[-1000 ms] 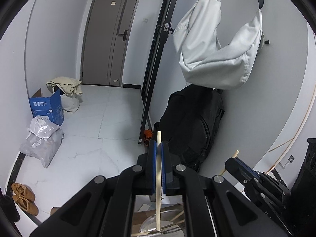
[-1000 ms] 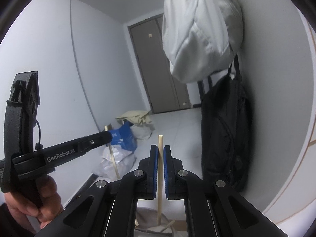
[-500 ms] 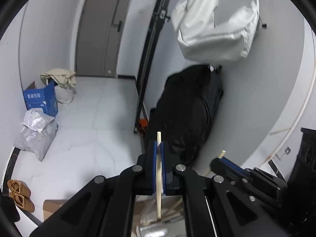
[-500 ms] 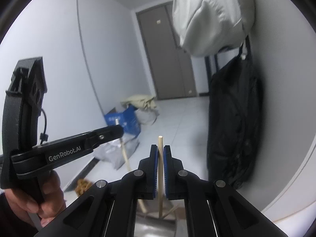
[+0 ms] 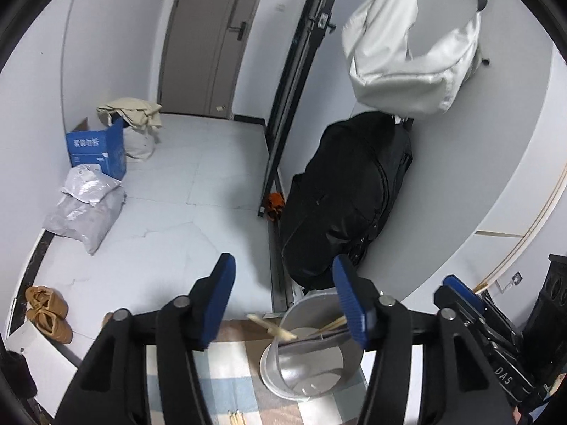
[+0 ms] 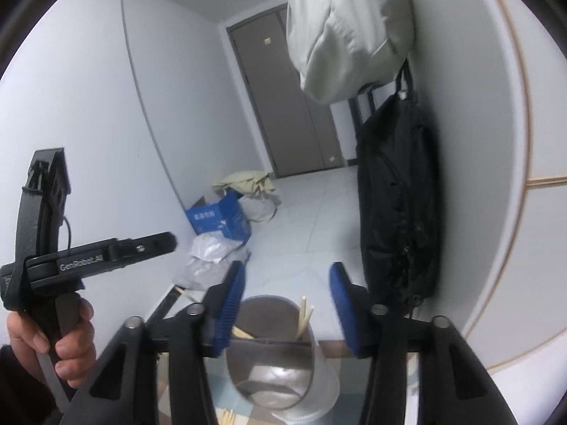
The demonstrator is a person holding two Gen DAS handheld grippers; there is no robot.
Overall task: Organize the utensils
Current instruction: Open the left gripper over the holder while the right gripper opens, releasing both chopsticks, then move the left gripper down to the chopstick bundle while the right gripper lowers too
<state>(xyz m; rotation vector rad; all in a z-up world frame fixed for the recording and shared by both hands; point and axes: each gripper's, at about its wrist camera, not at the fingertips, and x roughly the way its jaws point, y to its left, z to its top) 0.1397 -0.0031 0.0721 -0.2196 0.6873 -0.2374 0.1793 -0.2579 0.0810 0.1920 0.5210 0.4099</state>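
The pale wooden chopsticks (image 6: pixel 304 315) stand and lean inside the round silver metal utensil holder (image 6: pixel 283 379), which sits at the far edge of the bench (image 5: pixel 230 372) under its blue-and-beige checked cloth; a dark divider crosses the holder's mouth. In the left wrist view one chopstick (image 5: pixel 272 326) lies slanted over the holder's (image 5: pixel 301 364) near rim, its end sticking out toward the bench, so it looks only half settled. More loose chopsticks (image 5: pixel 235 418) rest flat on the cloth nearer the cameras.

The left tongs (image 5: pixel 281 299) have just been opening and now stand about half spread above the holder, nothing between the blue pads. The right tongs (image 6: pixel 287 304) have likewise just been opening; their pads flank the holder's mouth with an empty gap, the two upright sticks showing beyond them. A person's hand (image 6: pixel 49 347) grips the left tool's handle.

The step in hand looks like the release and pull-back after dropping sticks in. To do it well, lift each pair of tongs straight up and away so the pads do not catch a stick end or tip the light holder, which sits close to the bench edge. The slanted stick probably needs a nudge inward before the ones on the cloth are fetched.

Beyond the bench lie the pale tiled floor (image 5: pixel 170 212), a black bag (image 5: pixel 347 198) and a hanging white bag (image 5: pixel 411 60).
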